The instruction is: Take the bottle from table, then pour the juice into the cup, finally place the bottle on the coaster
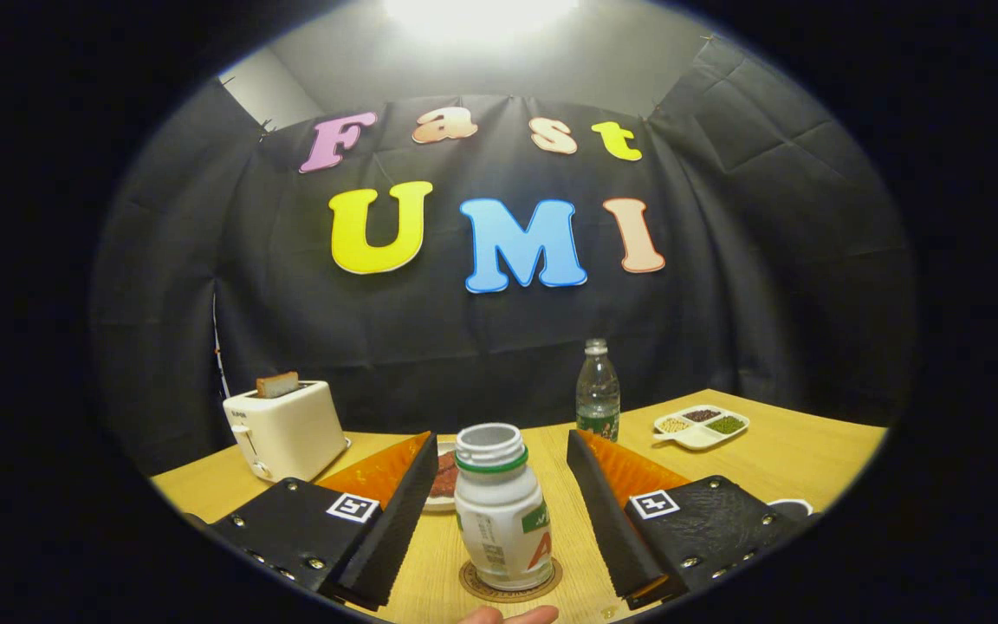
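The bottle [502, 511] stood upright and uncapped on the coaster [509, 584], right between the fingers of the gripper [503, 511], which gaped wide on both sides and held nothing. It looked like the placing step, with backing straight off next. Room was easy: toaster [285, 429], water bottle [597, 392] and snack tray [701, 426] sat well beyond.

Overhead glare — fisheye-bent, dim edges
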`<state>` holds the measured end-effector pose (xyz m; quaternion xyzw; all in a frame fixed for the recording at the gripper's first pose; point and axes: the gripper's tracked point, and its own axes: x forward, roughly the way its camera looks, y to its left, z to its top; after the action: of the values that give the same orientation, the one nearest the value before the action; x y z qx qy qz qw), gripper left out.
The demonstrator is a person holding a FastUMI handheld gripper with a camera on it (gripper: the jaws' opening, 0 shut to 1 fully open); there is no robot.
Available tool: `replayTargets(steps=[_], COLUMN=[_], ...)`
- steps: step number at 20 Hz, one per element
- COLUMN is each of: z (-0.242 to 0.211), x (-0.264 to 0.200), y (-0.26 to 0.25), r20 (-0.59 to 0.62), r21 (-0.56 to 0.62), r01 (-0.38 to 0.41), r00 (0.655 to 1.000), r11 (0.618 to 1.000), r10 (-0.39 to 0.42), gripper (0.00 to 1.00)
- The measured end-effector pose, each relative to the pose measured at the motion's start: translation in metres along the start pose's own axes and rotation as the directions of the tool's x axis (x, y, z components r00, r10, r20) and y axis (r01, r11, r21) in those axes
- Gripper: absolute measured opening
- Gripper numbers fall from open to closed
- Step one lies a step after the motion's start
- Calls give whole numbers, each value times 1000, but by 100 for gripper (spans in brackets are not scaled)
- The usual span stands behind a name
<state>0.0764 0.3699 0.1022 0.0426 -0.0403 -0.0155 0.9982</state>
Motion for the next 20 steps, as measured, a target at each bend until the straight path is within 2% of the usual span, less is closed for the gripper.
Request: replayTargets(steps=[6, 14, 17, 20], z=[42, 65, 88, 103], x=[-15, -35, -48, -58], y=[2, -22, -60, -114], r20=[82, 79, 97, 117], r21=[25, -8, -49, -132], r01=[-20, -50, -49, 9], r00=[996, 996, 994, 993], r11=[999, 999, 998, 991], r10=[18, 51, 53, 7], gripper=[90, 90, 90, 90])
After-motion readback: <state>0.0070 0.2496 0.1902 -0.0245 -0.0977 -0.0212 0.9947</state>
